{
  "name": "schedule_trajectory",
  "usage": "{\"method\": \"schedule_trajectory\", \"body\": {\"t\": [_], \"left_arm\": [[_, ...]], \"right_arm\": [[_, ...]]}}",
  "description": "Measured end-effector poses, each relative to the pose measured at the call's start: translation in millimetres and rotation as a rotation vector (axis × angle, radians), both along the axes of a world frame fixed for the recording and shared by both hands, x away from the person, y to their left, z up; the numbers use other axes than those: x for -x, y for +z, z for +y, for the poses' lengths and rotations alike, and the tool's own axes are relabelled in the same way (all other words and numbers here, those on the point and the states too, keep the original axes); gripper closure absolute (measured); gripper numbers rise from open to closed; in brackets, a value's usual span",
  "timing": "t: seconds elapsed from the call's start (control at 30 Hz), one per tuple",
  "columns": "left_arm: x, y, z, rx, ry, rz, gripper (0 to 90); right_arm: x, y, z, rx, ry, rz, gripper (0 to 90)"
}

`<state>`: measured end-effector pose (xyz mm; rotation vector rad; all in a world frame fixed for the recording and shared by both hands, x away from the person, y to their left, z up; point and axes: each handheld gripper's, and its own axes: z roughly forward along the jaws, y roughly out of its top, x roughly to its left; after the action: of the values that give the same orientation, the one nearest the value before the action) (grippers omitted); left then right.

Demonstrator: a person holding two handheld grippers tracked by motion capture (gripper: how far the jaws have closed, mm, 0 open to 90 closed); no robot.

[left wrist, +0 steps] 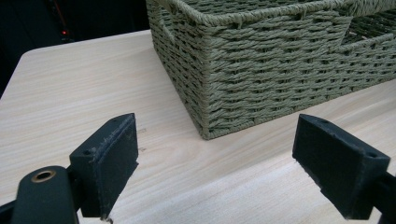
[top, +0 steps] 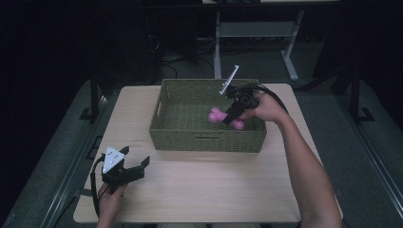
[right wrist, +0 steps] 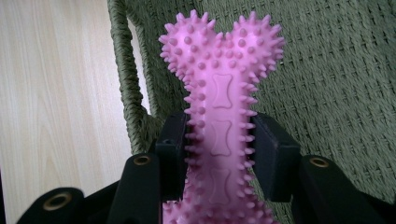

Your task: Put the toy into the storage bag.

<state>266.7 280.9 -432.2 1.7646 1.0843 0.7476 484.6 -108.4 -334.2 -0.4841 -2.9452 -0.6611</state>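
Nearest the high camera, the person's left hand [top: 110,199] rested at the front left corner of the pale wooden tabletop [top: 199,185], holding the left gripper [top: 135,167] with its grey three-cornered plate on top. Its fingers [left wrist: 109,163] stood spread wide with nothing between them, low over the bare wood and aimed toward the near left corner of the woven basket [top: 207,141], as the left gripper view showed.

Farther back, the olive-green basket sat in the middle of the tabletop, well apart from the left gripper, with a handle slot cut into its front wall.

Beyond the front wall, the person's right forearm reached in from the lower right, and the right hand [top: 266,107] held the right gripper [top: 230,117] tilted down over the basket's right half. Its fingers [right wrist: 173,154] pinched a pink spiked bone toy [right wrist: 220,107] by the narrow shaft, one pad on each side. In the high view, the toy's two knobbed ends showed on either side of the fingers, inside the basket near its right end; whether it touched the basket floor could not be told.
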Motion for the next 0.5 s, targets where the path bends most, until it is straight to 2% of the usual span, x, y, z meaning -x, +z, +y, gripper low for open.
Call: {"method": "schedule_trajectory", "body": {"t": [0.23,0.5], "left_arm": [[0.1,0.1,0.6,0.004,0.002,0.0,13.8],[0.1,0.1,0.9,0.001,0.002,0.001,13.8]], "right_arm": [[-1.0,-3.9,3.1,0.005,0.002,0.007,57.8],[-4.6,-16.9,3.4,-0.001,-0.011,0.031,57.8]]}}
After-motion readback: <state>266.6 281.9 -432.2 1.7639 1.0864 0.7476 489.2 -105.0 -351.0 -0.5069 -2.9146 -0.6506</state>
